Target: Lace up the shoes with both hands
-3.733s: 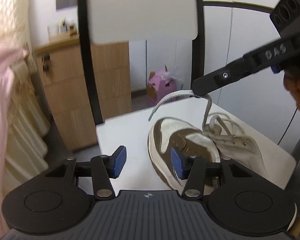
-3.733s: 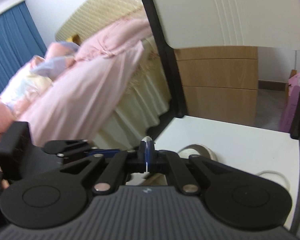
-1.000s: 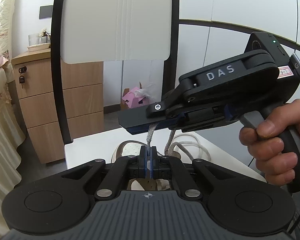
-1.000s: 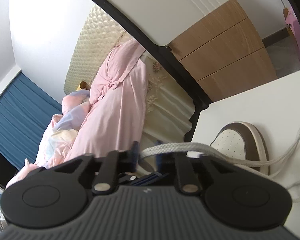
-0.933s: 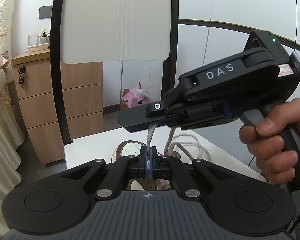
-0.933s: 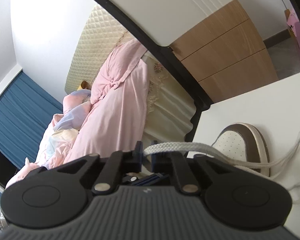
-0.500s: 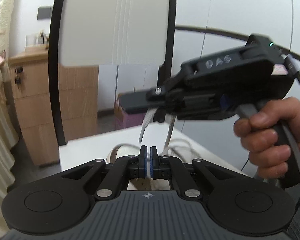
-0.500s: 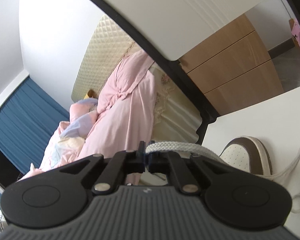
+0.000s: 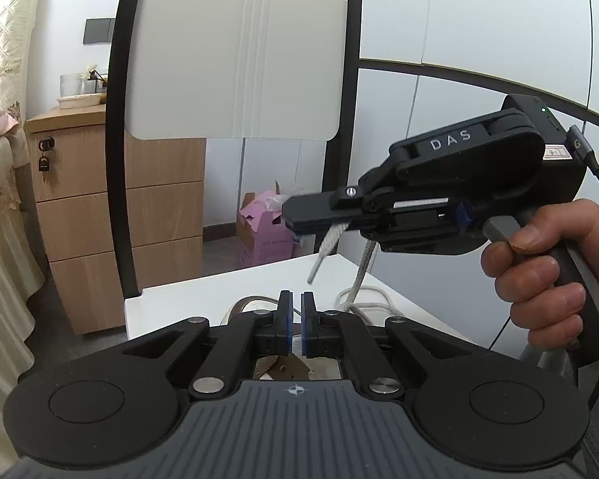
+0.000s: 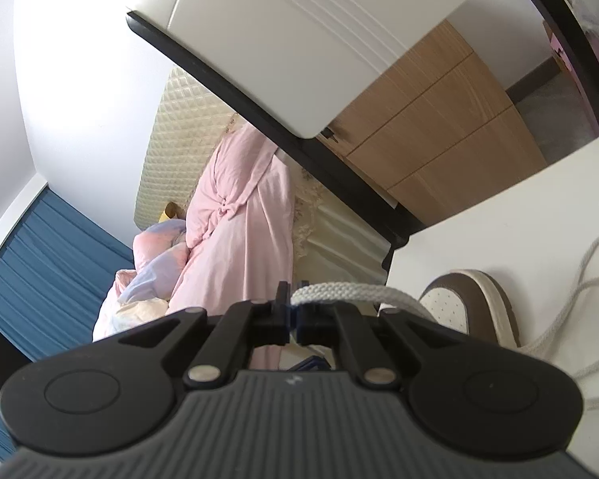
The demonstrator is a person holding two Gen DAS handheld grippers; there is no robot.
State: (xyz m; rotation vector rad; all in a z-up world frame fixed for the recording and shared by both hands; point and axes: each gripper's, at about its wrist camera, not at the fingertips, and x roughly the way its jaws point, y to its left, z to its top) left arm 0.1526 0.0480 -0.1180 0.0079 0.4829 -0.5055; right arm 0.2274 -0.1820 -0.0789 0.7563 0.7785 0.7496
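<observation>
A brown and white shoe (image 10: pixel 459 307) lies on the white table (image 10: pixel 519 231). Its grey-white lace (image 10: pixel 359 293) runs up from the shoe into my right gripper (image 10: pixel 293 311), which is shut on it near the lace's end. In the left wrist view the right gripper (image 9: pixel 289 215) hovers above the table, and the lace's tip (image 9: pixel 319 259) dangles free below its fingers. My left gripper (image 9: pixel 295 321) sits low over the shoe (image 9: pixel 251 303) with its blue pads almost together and nothing between them. The gripper's body hides most of the shoe.
A hand (image 9: pixel 547 271) grips the right gripper's handle. A white chair back with a black frame (image 9: pixel 235 60) stands behind the table. Past it are a wooden drawer cabinet (image 9: pixel 100 199) and a pink box (image 9: pixel 263 235). A bed with pink bedding (image 10: pixel 239 219) lies to the left.
The lace end has come out of my left gripper's pads. My right gripper has shut on the lace and carried it off to the right, away from the left gripper.
</observation>
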